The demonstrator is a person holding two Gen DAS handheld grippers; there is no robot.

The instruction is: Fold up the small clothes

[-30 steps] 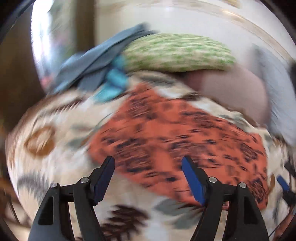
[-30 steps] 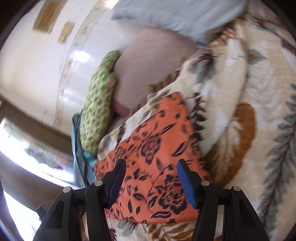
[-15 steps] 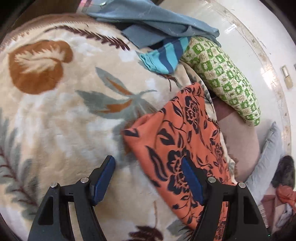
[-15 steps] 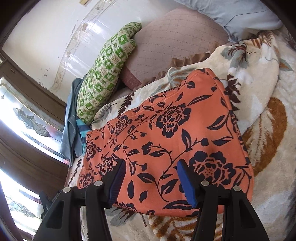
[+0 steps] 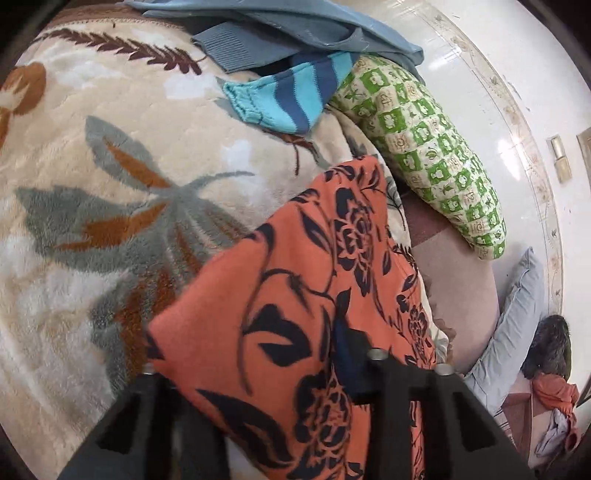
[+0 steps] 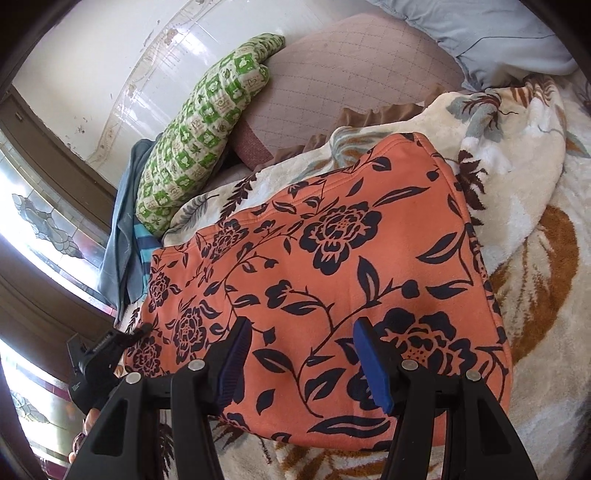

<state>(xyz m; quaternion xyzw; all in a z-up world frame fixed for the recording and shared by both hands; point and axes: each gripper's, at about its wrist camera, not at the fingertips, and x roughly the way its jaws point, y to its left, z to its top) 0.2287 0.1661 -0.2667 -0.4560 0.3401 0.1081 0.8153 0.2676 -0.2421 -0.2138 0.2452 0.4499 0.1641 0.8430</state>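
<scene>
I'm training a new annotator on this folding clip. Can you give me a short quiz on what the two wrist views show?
1. True or false: the right gripper is shut on the orange floral garment.
2. What partly covers the striped blue garment? A. the grey-blue clothes; B. the orange floral garment; C. a cardboard box.
3. What does the orange floral garment lie on?

Key:
1. False. Its fingers stand open over the cloth.
2. A.
3. The leaf-patterned blanket.
</scene>
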